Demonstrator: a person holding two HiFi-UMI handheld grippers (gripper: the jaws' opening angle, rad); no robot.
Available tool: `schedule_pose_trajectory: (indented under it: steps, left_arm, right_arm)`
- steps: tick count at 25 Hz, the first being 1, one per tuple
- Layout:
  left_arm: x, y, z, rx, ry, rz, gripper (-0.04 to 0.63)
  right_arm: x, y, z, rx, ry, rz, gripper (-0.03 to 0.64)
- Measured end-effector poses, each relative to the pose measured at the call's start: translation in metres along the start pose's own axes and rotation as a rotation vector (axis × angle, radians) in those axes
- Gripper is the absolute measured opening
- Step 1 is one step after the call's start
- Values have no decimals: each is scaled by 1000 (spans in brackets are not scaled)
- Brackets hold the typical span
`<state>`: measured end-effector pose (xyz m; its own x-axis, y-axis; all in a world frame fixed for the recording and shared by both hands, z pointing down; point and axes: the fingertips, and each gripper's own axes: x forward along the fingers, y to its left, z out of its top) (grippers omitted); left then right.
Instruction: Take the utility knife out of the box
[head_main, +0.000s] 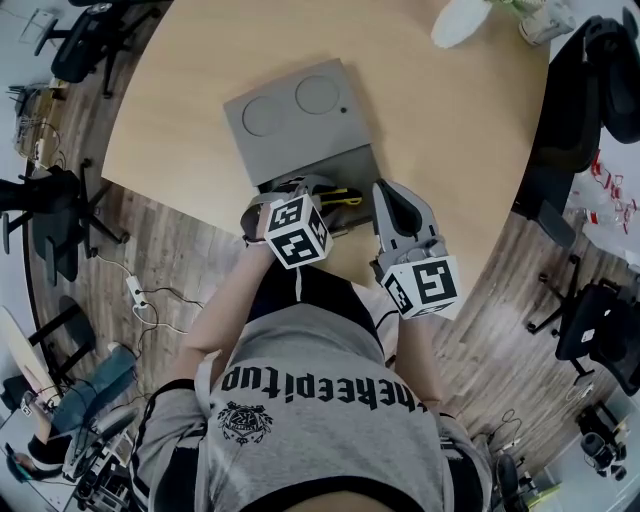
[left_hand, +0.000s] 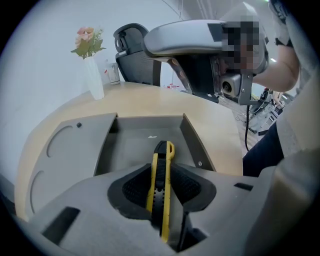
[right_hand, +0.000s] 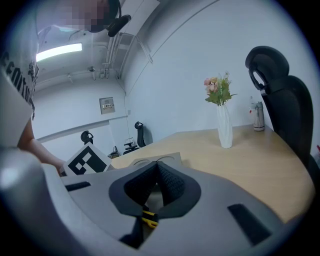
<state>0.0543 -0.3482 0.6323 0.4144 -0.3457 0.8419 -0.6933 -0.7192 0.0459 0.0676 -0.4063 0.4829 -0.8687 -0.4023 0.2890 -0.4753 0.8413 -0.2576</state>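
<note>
Yellow-and-black utility knife (left_hand: 161, 185) gripped at the open box (left_hand: 192, 140).

In the left gripper view the knife runs up the lower middle of the frame. The left gripper (left_hand: 162, 169) is narrowed onto it, with a dark pad against each side and no gap showing. The knife's far end shows against the box's grey floor; I cannot tell whether it rests there or is lifted. In the head view the knife (head_main: 345, 197) is a yellow sliver at the box's near edge, mid-frame, between the left gripper (head_main: 303, 192) and the right gripper (head_main: 383, 190). The right gripper (right_hand: 157, 167) holds nothing, its jaw tips together. The box's lid (head_main: 300, 120) lies flat behind it on the round wooden table (head_main: 450, 130). A white vase (right_hand: 223, 125) of flowers stands well apart, right of centre in the right gripper view.
</note>
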Motion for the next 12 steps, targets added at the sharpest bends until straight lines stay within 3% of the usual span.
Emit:
schedule_pose_trajectory:
  steps: [4, 9, 12]
  left_arm:
    - [-6, 2, 0, -60, -45, 33, 126]
    - [-29, 8, 15, -170, -191, 51, 124]
    - [-46, 8, 21, -200, -264, 67, 124]
  right_arm:
    - [-4, 5, 3, -19, -4, -8, 6]
    - [-14, 8, 0, -11, -15, -44, 6]
    - [-18, 17, 1, -15, -20, -54, 6]
